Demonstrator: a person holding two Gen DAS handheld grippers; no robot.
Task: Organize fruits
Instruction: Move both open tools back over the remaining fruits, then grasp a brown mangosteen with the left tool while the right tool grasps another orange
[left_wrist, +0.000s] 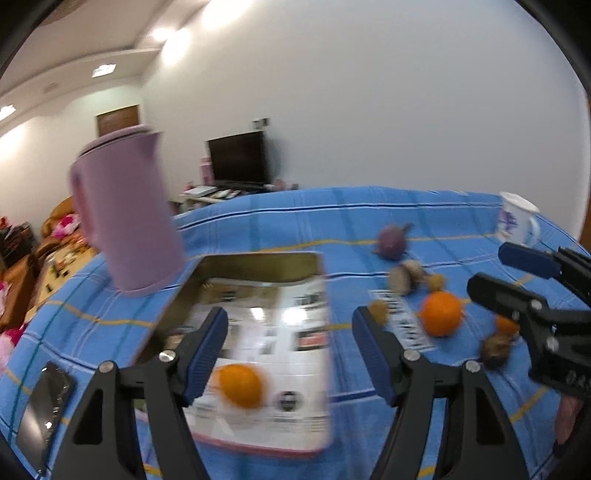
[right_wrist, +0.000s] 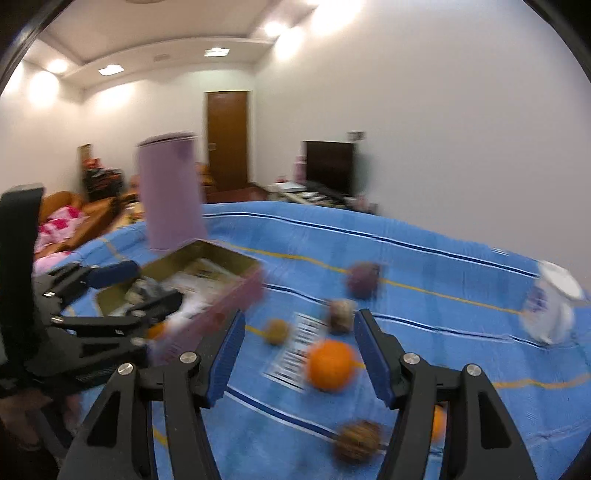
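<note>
Fruit status: 1 orange (left_wrist: 240, 386) sits in the tin tray (left_wrist: 236, 266), near its front end, on the printed paper liner. Rest is loose on the blue cloth (left_wrist: 295, 221) to the tray's right: bigger orange (right_wrist: 331, 365) nearest, purple round fruit (right_wrist: 363, 279) further back, plus 4 or so small brown ones scattered around, e.g. brown fruit (right_wrist: 357, 441) at the front. A 2nd orange-coloured bit peeks out behind the right finger; can't tell what it is.

Step in hand, my read: right gripper (right_wrist: 299, 354) going for the bigger orange. Jaws spread wide, holding nothing, orange sits btwn the finger lines but slightly toward the right pad. To do it well: centre it first, drop low so the pads meet the widest part, close slow, since round fruit squirts out if pinched high. Watch the barcode strip (right_wrist: 295, 350) under/beside it, don't grab paper w/ it.

Left gripper (left_wrist: 290, 347): also spread, empty, hovering over the tray's front end w/ the orange just below the left pad. Both frames motion-blurred, so both hands prob moving.

Pose: both tools pitched down at the table, side by side, left over tray, right over the loose pile.

Pink jug (left_wrist: 125, 214) stands behind the tray, mug (left_wrist: 517, 218) far right, phone (left_wrist: 48, 406) front left. All clear of the path.
</note>
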